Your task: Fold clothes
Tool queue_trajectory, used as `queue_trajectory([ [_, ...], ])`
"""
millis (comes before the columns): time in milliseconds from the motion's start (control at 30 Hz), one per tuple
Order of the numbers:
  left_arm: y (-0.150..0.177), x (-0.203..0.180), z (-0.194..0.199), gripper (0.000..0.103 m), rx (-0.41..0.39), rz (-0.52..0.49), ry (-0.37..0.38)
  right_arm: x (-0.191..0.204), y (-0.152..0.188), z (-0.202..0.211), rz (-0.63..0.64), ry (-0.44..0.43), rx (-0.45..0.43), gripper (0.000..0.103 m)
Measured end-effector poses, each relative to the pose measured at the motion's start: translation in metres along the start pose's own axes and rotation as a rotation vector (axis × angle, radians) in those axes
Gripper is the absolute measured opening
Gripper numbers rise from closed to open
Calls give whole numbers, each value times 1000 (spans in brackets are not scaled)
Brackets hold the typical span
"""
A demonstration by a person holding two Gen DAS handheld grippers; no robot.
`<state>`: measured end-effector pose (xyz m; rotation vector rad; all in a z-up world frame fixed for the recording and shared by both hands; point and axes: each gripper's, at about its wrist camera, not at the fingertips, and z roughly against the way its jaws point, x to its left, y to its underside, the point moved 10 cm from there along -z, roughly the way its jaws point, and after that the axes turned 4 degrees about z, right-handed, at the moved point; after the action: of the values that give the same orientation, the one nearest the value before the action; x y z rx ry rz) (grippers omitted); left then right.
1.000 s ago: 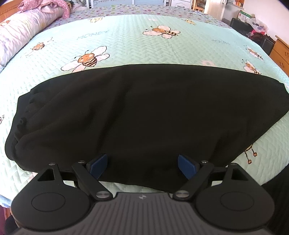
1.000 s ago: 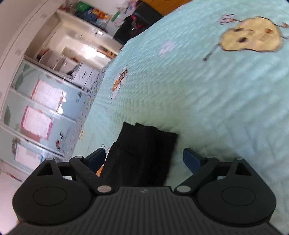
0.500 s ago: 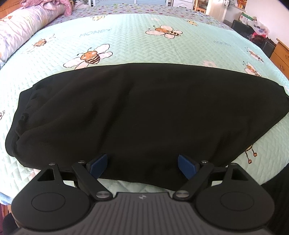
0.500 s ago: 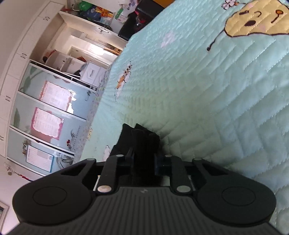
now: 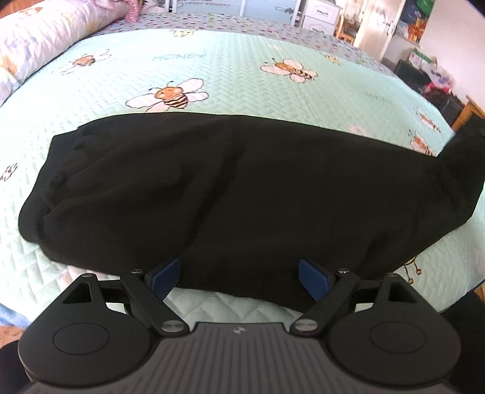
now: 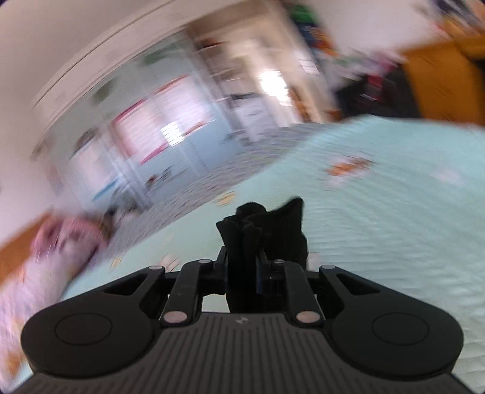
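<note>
A black garment (image 5: 236,194) lies spread across the mint bee-print bedspread (image 5: 242,75). Its right end (image 5: 463,151) rises off the bed at the frame's right edge. My left gripper (image 5: 239,272) stands open over the garment's near hem, blue pads (image 5: 165,274) wide apart with nothing between them. In the right wrist view my right gripper (image 6: 244,266) is shut on a bunched end of the black garment (image 6: 263,227), which sticks up past the fingers above the bedspread (image 6: 394,212). That view is heavily motion-blurred.
A long floral bolster pillow (image 5: 39,45) lies along the bed's far left. White drawers and a door (image 5: 321,15) stand beyond the bed. Dark bags (image 5: 436,88) and a wooden dresser (image 5: 476,112) sit at the right. Wardrobe doors (image 6: 145,127) show blurred.
My right gripper shut on the garment's end, then lifted and swung it upward. The garment's right end has come off the bed. The left gripper stayed open, panning slightly.
</note>
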<state>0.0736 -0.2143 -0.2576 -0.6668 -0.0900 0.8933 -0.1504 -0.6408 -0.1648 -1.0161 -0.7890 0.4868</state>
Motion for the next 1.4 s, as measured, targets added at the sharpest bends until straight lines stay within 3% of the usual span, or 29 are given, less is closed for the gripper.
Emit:
queue_trajectory([
  [267,12,39,18,88,-28,103,8,171,78,-17,270,-142,85,17],
  [500,21,65,29,88,-44,171,3,246,178,-38,451,-151,217,17],
  [600,22,65,29,88,-46,179,10,257,207,-37,476,-173,278,18],
  [733,20,60,28,88,-53,183,23,266,216,-30,489,-209,292,23],
  [800,20,56,26,88,-51,177,29,267,210,-21,463,-248,274,30],
  [867,20,51,25,88,-47,168,34,268,202,-11,432,-290,252,58],
  [967,21,49,23,88,-43,161,34,268,191,4,386,-352,220,63],
  [1033,21,50,22,88,-41,162,28,269,171,23,302,-440,143,70],
  [1133,21,48,21,88,-37,159,25,255,162,21,253,-395,130,71],
  [1200,20,44,23,88,-40,149,31,240,175,6,233,-341,203,70],
  [1300,20,43,24,88,-39,151,32,226,217,-9,239,-302,384,69],
  [1400,21,44,24,88,-37,157,32,237,221,10,302,-351,365,69],
])
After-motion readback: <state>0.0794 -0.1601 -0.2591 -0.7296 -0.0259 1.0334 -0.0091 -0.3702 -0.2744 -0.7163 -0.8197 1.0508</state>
